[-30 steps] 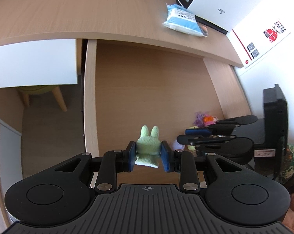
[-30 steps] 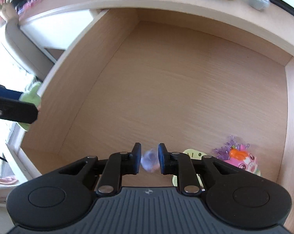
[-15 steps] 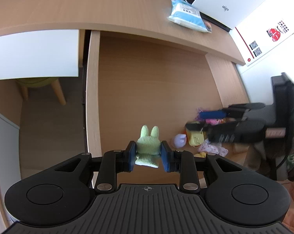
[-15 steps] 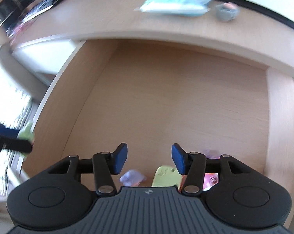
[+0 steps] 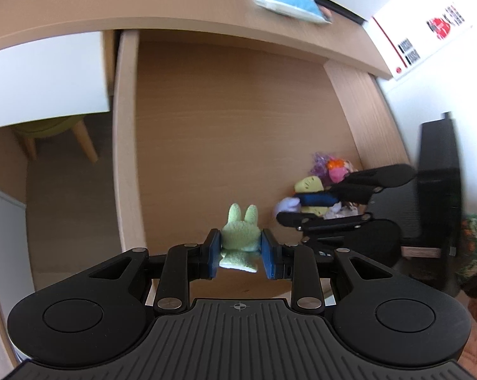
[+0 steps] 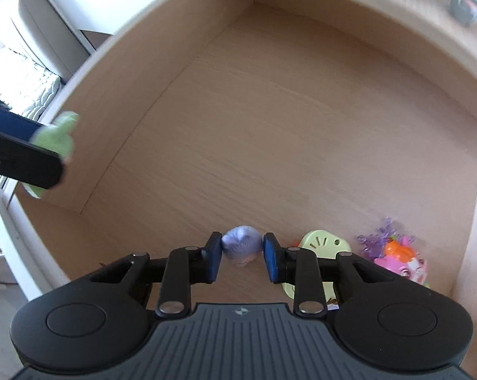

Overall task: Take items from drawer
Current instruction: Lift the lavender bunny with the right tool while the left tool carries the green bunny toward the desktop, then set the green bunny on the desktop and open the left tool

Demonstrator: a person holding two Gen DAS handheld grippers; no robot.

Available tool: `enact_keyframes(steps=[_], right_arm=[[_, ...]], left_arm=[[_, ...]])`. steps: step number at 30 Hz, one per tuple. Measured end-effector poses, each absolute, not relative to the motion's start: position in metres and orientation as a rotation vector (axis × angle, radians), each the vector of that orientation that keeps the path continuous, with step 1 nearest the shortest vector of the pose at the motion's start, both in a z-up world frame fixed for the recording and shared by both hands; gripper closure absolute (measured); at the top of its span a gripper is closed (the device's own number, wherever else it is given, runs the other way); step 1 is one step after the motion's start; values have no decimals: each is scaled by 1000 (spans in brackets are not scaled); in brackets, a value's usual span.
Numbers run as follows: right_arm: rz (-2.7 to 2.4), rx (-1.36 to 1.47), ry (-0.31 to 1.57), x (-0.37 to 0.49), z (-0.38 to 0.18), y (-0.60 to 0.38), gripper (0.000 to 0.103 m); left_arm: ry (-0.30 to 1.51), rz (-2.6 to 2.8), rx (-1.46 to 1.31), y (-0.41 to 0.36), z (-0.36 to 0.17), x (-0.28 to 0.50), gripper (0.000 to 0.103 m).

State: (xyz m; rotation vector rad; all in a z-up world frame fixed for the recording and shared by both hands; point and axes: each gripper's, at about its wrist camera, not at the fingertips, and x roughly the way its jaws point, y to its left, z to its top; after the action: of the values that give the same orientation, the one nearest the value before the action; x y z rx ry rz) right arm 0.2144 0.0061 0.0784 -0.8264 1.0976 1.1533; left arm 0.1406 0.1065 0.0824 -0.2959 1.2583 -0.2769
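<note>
- A lavender plush toy (image 6: 241, 244) is framed between the blue pads of the right gripper (image 6: 242, 258), low in frame.
- A green toy (image 6: 58, 134) is held at left edge by the left gripper (image 6: 23, 158).

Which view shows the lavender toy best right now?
The right wrist view: the lavender toy sits centred between the right claw's blue pads. The left wrist view shows only a blurred bit behind that claw's finger.

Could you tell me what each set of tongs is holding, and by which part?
Left tongs: green plush bunny, by its sides. Right tongs: around purple toy; grip unclear.
</note>
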Motion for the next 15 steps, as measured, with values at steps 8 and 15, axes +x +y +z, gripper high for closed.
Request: enact_keyframes(steps=[8,15], right_arm=[[1060,-634,1026,232,135,-23,75],[940,-477,988,239,152,-29,75]], left_arm=[[1026,-328,-275,106,138,209,72],[837,-207,-224,104,139,315,72]])
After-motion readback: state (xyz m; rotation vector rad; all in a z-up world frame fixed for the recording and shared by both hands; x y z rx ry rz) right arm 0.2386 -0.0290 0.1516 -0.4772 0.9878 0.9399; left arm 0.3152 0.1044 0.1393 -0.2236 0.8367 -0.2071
